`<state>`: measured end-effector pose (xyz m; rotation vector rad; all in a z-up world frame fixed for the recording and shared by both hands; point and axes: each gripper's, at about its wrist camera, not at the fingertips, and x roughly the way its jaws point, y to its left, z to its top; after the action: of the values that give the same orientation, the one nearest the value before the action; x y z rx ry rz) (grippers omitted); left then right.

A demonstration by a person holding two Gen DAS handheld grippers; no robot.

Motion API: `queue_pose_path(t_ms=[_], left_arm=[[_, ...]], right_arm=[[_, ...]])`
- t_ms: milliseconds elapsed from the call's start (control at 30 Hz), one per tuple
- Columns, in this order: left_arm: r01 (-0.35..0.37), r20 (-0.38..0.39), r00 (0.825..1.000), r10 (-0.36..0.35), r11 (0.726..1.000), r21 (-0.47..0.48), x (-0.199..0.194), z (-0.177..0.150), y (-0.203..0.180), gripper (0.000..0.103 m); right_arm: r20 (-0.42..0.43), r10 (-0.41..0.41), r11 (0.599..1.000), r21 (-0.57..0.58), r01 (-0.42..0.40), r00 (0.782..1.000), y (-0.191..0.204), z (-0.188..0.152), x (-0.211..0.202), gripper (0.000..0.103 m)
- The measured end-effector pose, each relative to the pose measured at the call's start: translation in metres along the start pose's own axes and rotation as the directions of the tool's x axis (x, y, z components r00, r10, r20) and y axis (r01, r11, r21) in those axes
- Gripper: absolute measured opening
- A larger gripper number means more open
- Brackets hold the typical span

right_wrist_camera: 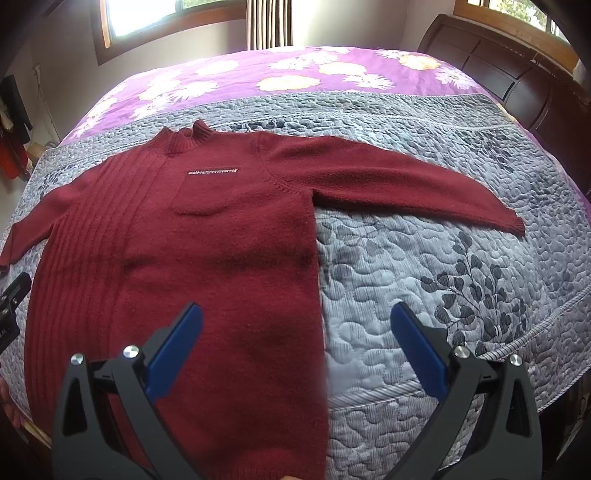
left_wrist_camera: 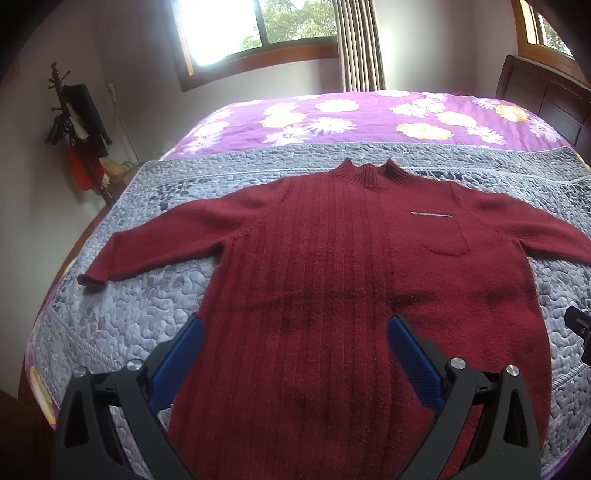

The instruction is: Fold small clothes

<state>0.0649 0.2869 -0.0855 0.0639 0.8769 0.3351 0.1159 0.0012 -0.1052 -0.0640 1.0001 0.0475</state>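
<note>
- A dark red sweater point(left_wrist_camera: 332, 258) is laid flat, front up, on a grey quilt point(left_wrist_camera: 147, 302) covering the near part of a bed; collar is pointed toward the far side, both sleeves are spread outward.
- Left gripper point(left_wrist_camera: 295, 332) is seen wide open, blue pads point(left_wrist_camera: 184, 354) well apart, nothing held; it is positioned over the lower body of the sweater, ribbed half.
- Right gripper point(right_wrist_camera: 295, 321) is also spread wide, nothing gripped; it straddles the sweater's side edge, one finger over red knit, the other over bare quilt.
- Contact between either gripper and the fabric cannot be told.
- Shown fully only in left view: the sleeve point(left_wrist_camera: 155, 243) on that side, cuff lying on the quilt; also a coat stand point(left_wrist_camera: 77, 133) with hanging clothes by the wall.
- Shown fully only in right view: the other sleeve point(right_wrist_camera: 406, 184) out to its cuff; in the left view it is cut at the frame edge. A dark wooden headboard point(right_wrist_camera: 517, 74) is seen more completely here.
- Seen in both: chest pocket point(right_wrist_camera: 199, 210) with a thin sparkly strip point(right_wrist_camera: 212, 171) above it, purple flowered sheet point(left_wrist_camera: 369, 118) beyond the quilt, window point(left_wrist_camera: 258, 26) with curtain point(left_wrist_camera: 358, 44).
- A black part of the other gripper is caught at each frame's edge.
</note>
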Motion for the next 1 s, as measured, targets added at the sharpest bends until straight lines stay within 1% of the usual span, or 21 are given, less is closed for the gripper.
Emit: queue_pose_path(t_ms=[333, 467, 500, 533, 600, 667, 733, 767, 833, 867, 933, 1000], left_arm=[[-0.005, -0.002, 1.000, 0.005, 1.000, 0.007, 0.002, 0.002, -0.001, 0.100], [-0.016, -0.007, 1.000, 0.016, 1.000, 0.015, 0.007, 0.001, -0.004, 0.100], [-0.019, -0.009, 1.000, 0.019, 1.000, 0.019, 0.010, 0.000, -0.006, 0.100], [-0.021, -0.014, 1.000, 0.022, 1.000, 0.022, 0.014, 0.000, -0.008, 0.100], [-0.014, -0.041, 0.999, 0.015, 1.000, 0.026, 0.027, 0.000, -0.015, 0.100], [-0.002, -0.069, 0.998, 0.004, 0.999, 0.033, 0.042, 0.006, -0.025, 0.100], [0.005, -0.074, 0.997, -0.002, 0.999, 0.040, 0.056, 0.016, -0.039, 0.100], [0.010, -0.074, 0.997, -0.007, 0.999, 0.044, 0.064, 0.023, -0.048, 0.100], [0.016, -0.079, 0.997, -0.012, 0.998, 0.054, 0.079, 0.040, -0.067, 0.100], [0.025, -0.076, 0.997, -0.021, 0.998, 0.058, 0.085, 0.049, -0.078, 0.100], [0.030, -0.064, 0.998, -0.026, 0.997, 0.074, 0.094, 0.066, -0.100, 0.100], [0.046, -0.046, 0.998, -0.042, 0.995, 0.087, 0.101, 0.081, -0.123, 0.100]], right_arm=[[0.002, 0.017, 1.000, 0.012, -0.017, 1.000, -0.001, 0.002, 0.000, 0.100], [0.033, 0.047, 0.998, 0.038, -0.048, 0.998, -0.006, -0.001, 0.006, 0.100], [0.027, 0.053, 0.998, 0.039, -0.054, 0.998, -0.008, -0.002, 0.012, 0.100], [0.003, 0.046, 0.998, 0.037, -0.047, 0.999, -0.011, -0.004, 0.021, 0.100], [-0.064, 0.038, 0.999, 0.017, -0.037, 0.997, -0.019, -0.004, 0.041, 0.100], [-0.089, 0.029, 0.999, 0.041, -0.026, 0.996, -0.042, 0.002, 0.056, 0.100], [-0.137, 0.002, 0.997, 0.071, 0.008, 0.991, -0.077, 0.018, 0.077, 0.100], [-0.164, -0.006, 0.996, 0.092, 0.021, 0.987, -0.098, 0.028, 0.089, 0.100], [-0.219, -0.036, 0.984, 0.160, 0.072, 0.975, -0.147, 0.049, 0.110, 0.100], [-0.239, -0.036, 0.978, 0.189, 0.083, 0.970, -0.172, 0.059, 0.120, 0.100], [-0.253, -0.053, 0.966, 0.232, 0.113, 0.966, -0.220, 0.075, 0.133, 0.100], [-0.275, -0.090, 0.957, 0.242, 0.159, 0.957, -0.259, 0.089, 0.145, 0.100]])
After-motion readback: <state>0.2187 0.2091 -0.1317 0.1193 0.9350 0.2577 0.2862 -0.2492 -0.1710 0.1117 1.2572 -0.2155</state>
